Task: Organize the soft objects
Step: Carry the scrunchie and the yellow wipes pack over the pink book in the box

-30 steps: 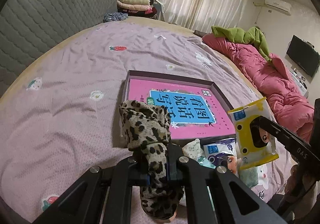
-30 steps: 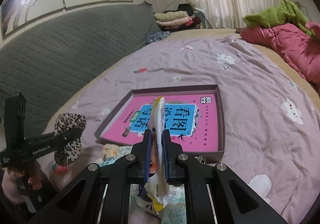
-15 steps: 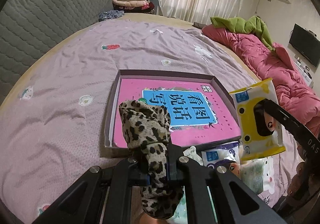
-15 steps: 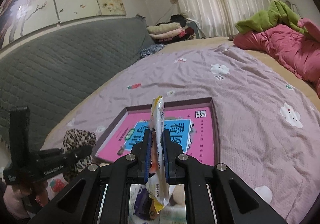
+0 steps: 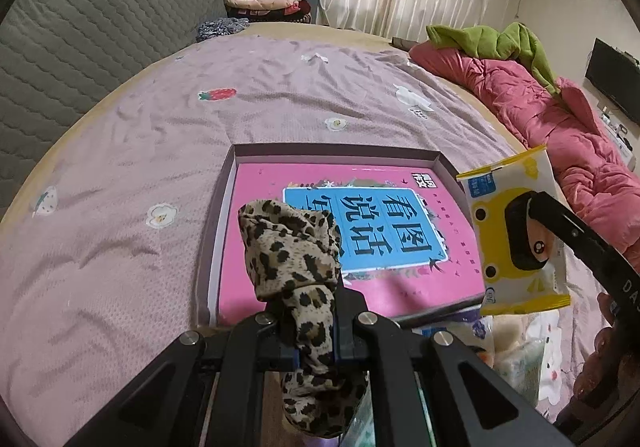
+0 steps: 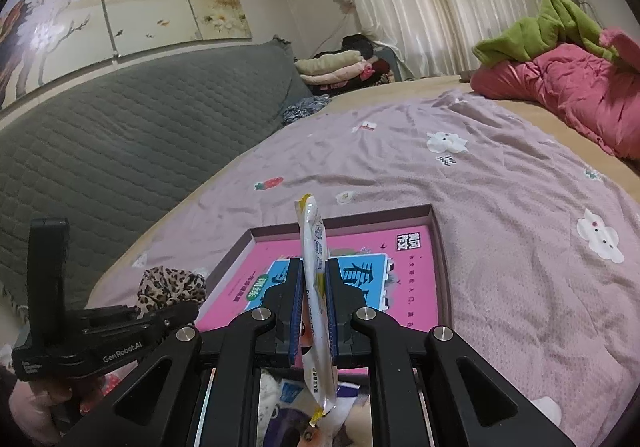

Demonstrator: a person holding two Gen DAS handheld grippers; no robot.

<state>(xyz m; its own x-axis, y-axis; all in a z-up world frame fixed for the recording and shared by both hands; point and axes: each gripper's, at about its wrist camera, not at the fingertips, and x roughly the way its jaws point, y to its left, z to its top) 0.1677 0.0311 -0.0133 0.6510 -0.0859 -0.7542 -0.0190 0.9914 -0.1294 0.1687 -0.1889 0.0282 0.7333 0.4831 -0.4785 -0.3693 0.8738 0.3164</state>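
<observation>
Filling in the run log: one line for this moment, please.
left gripper: shut on leopard scrunchie | right gripper: shut on yellow wipes pack | both held above shallow box

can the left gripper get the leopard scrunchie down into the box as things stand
Probably yes. The left gripper holds the leopard scrunchie over the near edge of the open box, with nothing between them; the wipes pack hangs off to the right.

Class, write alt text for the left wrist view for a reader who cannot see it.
The left gripper clamps a leopard-print scrunchie above a shallow box holding a pink book on a lilac bedsheet. At right, the right gripper holds a yellow wipes packet.
</observation>
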